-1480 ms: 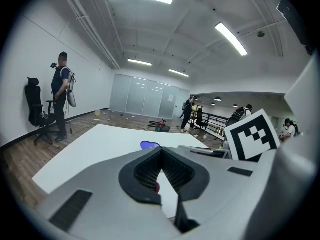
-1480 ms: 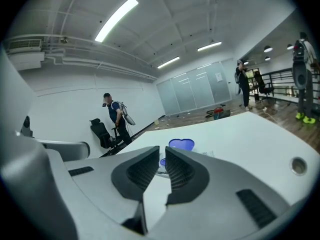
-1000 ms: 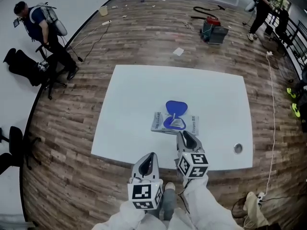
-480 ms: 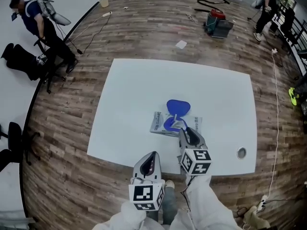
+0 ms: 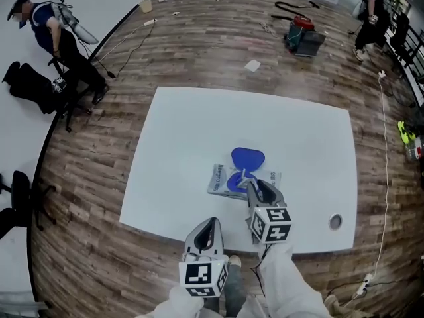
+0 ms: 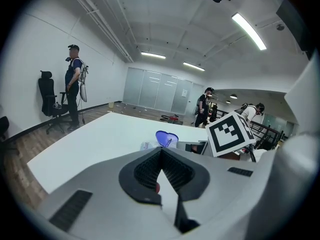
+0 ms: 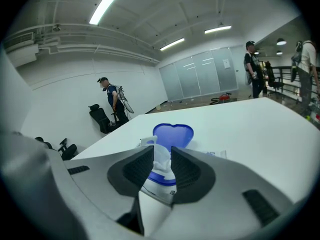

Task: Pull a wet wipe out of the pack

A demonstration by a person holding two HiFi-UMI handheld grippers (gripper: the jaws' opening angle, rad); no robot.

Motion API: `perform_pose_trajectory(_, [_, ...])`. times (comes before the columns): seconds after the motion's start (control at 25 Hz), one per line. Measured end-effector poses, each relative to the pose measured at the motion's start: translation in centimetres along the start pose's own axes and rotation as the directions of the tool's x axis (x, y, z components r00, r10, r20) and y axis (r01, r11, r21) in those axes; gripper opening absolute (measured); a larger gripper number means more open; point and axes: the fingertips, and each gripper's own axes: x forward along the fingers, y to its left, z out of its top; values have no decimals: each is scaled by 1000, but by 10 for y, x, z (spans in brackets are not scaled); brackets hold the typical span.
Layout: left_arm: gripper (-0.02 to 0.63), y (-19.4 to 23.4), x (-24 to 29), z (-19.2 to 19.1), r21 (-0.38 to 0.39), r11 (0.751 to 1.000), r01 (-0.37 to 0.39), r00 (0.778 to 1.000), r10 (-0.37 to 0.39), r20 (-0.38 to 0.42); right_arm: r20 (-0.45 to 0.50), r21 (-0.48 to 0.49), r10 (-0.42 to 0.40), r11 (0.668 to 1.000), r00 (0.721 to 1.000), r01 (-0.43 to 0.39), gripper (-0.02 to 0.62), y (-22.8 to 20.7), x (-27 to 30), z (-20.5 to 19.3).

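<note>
The wet wipe pack lies flat on the white table, its blue heart-shaped lid flipped open. My right gripper hovers over the pack's opening, shut on a white wet wipe that stands up from the blue opening between its jaws. The open lid shows just beyond. My left gripper hangs shut and empty off the table's near edge, apart from the pack, whose lid shows ahead.
A round grommet sits in the table's near right corner. Wood floor surrounds the table. A person with office chairs stands at far left, another person at far right, and a red and blue machine at the back.
The right gripper has closed in on the pack's opening and now pinches the wipe. The left gripper has dropped slightly lower in the head view.
</note>
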Motion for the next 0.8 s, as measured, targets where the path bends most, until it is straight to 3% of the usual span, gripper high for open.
perform_pose_trajectory(0.24, [-4, 5, 2, 5, 2, 1000, -11, 1000, 11, 2, -58, -31, 9, 999, 998, -11, 92, 0, 12, -5])
perform_pose_trajectory(0.8, [-3, 18, -4, 2, -5, 999, -33, 999, 33, -1, -96, -35, 5, 999, 995, -9, 89, 9, 19, -13])
